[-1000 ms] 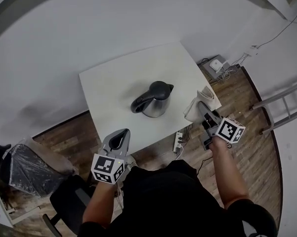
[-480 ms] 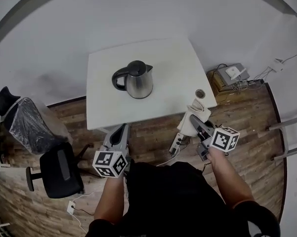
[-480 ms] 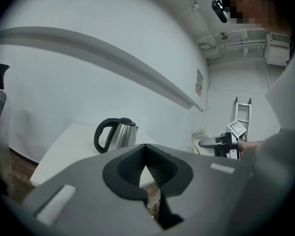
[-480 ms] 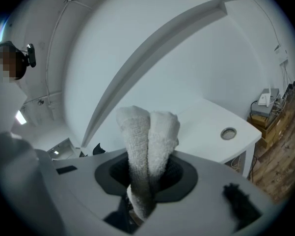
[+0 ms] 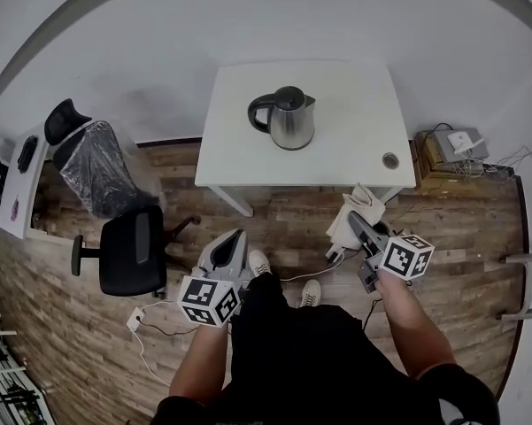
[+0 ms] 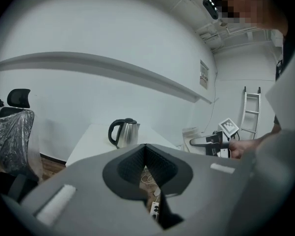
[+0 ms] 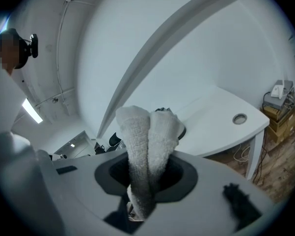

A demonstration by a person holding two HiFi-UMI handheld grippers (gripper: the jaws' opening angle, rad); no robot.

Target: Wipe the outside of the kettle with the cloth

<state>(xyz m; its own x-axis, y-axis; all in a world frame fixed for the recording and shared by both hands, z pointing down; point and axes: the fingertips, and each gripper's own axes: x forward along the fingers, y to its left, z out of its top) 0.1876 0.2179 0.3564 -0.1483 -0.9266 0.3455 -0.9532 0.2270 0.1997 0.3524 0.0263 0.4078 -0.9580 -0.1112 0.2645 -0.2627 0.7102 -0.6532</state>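
Observation:
A steel kettle [image 5: 286,119] with a black handle and lid stands upright on the white table [image 5: 354,140], also seen as the kettle [image 6: 123,132] in the left gripper view. My right gripper [image 5: 354,221] is shut on a folded white cloth [image 5: 351,212], which sticks up between the jaws as the cloth [image 7: 148,132] and hides most of the kettle there. My left gripper [image 5: 233,240] is shut with nothing in it, its jaws meeting at the left gripper [image 6: 145,148]. Both grippers hang over the wooden floor, well short of the table.
A black office chair [image 5: 131,253] and a plastic-wrapped chair [image 5: 96,158] stand left of the table. A power strip with cables [image 5: 335,257] lies on the floor by the table leg. A cable hole [image 5: 390,160] marks the table's right end. Boxes [image 5: 451,145] sit at the right.
The view has pulled back from the table, so kettle and table now lie farther off. Both grippers are over the floor. The cloth stays in the right gripper, off the table corner.

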